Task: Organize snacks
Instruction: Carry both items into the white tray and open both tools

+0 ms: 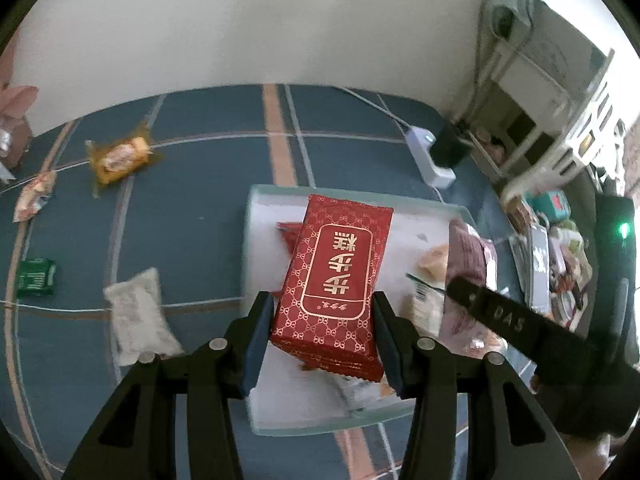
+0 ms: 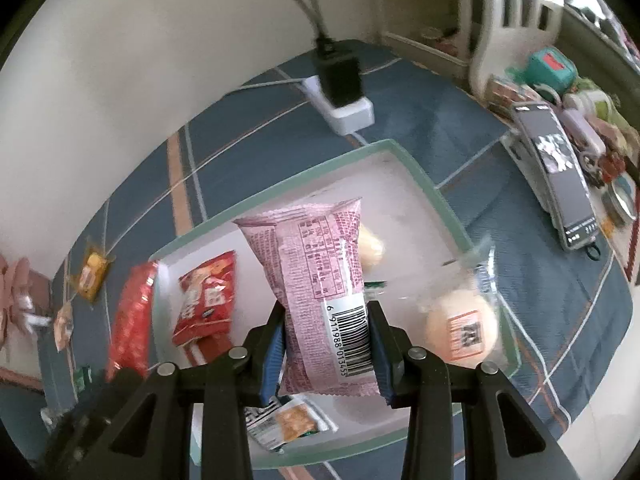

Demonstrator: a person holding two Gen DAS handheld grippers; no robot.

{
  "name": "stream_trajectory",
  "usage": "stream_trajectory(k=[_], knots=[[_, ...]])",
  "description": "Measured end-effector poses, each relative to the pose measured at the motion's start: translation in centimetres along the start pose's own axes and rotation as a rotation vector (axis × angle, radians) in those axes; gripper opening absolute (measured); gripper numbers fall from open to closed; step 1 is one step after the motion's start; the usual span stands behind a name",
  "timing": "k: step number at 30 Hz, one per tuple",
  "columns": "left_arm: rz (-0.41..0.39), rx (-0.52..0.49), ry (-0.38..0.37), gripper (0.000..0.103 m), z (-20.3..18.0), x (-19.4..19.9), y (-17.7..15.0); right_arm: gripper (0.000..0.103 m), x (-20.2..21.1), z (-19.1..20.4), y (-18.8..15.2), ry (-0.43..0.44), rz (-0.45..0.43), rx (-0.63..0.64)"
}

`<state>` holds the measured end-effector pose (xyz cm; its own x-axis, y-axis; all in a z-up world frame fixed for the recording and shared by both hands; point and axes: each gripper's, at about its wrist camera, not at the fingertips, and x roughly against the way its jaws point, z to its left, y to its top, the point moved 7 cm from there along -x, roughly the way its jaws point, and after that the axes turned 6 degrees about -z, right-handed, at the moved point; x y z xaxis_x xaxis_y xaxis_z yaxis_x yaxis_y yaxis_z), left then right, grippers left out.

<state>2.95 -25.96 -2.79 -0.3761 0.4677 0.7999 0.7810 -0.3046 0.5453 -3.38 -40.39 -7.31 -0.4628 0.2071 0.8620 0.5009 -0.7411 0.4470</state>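
Note:
My left gripper (image 1: 325, 320) is shut on a red snack pack with gold lettering (image 1: 334, 276) and holds it above the white tray with a pale green rim (image 1: 256, 424). My right gripper (image 2: 326, 340) is shut on a pink snack packet with a barcode (image 2: 320, 280), also over the tray (image 2: 436, 200). That pink packet (image 1: 468, 256) and the right gripper's finger (image 1: 500, 316) show at the right of the left wrist view. The red pack (image 2: 130, 320) shows edge-on at the left of the right wrist view. In the tray lie a small red packet (image 2: 206, 300), a round bun in clear wrap (image 2: 460, 328) and several small packets.
Loose snacks lie on the blue plaid cloth left of the tray: an orange packet (image 1: 118, 158), a white one (image 1: 138, 316), a green one (image 1: 36, 278), a pale one (image 1: 34, 196). A white power strip with black plug (image 2: 344, 96) sits behind the tray. A phone (image 2: 560, 184) and clutter crowd the right.

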Motion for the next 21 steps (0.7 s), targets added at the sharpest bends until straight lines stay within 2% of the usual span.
stream_trajectory(k=[7, 21], knots=[[0.043, -0.072, -0.005, 0.051, -2.9, -2.2, -1.6, 0.041, -0.7, -2.3, 0.0, -0.015, 0.015, -0.053], [0.054, -0.081, 0.008, 0.053, -2.8, -3.3, -1.8, 0.042, -1.8, -2.5, -0.1, -0.024, 0.044, -0.051]])
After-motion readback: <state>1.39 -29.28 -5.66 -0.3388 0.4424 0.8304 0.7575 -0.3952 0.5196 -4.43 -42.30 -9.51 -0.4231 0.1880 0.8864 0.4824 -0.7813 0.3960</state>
